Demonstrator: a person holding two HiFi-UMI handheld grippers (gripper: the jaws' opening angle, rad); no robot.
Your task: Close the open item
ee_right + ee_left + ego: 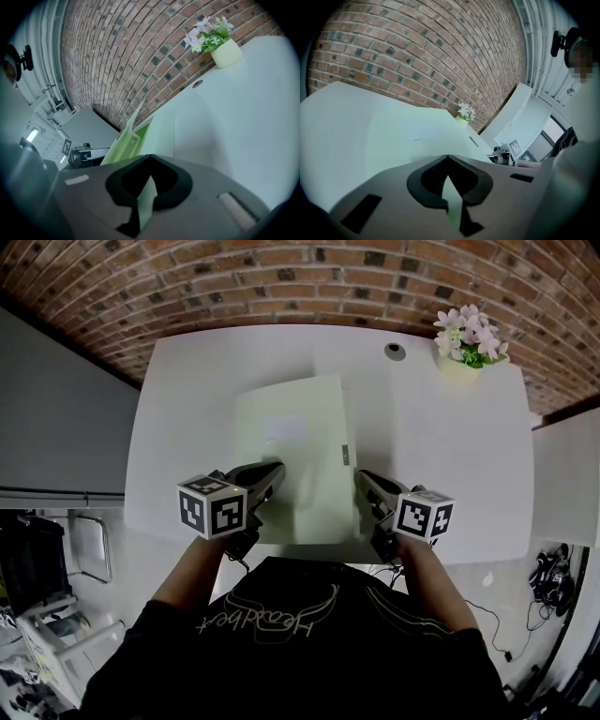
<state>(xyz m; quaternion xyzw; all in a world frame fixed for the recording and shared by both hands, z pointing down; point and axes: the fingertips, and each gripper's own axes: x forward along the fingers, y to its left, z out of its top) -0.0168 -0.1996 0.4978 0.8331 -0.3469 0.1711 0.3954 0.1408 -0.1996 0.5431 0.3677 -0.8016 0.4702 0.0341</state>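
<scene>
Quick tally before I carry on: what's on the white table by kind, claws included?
Pale green folder: 1
Flower pot: 1
Round cable port: 1
Claws: 2, the left claw and the right claw
Total: 5

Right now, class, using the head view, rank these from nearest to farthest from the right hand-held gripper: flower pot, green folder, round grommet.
Measured from the right hand-held gripper:
1. green folder: nearest, its near edge sits between the jaws.
2. round grommet: farther back, slightly right.
3. flower pot: farthest, back right corner.
</scene>
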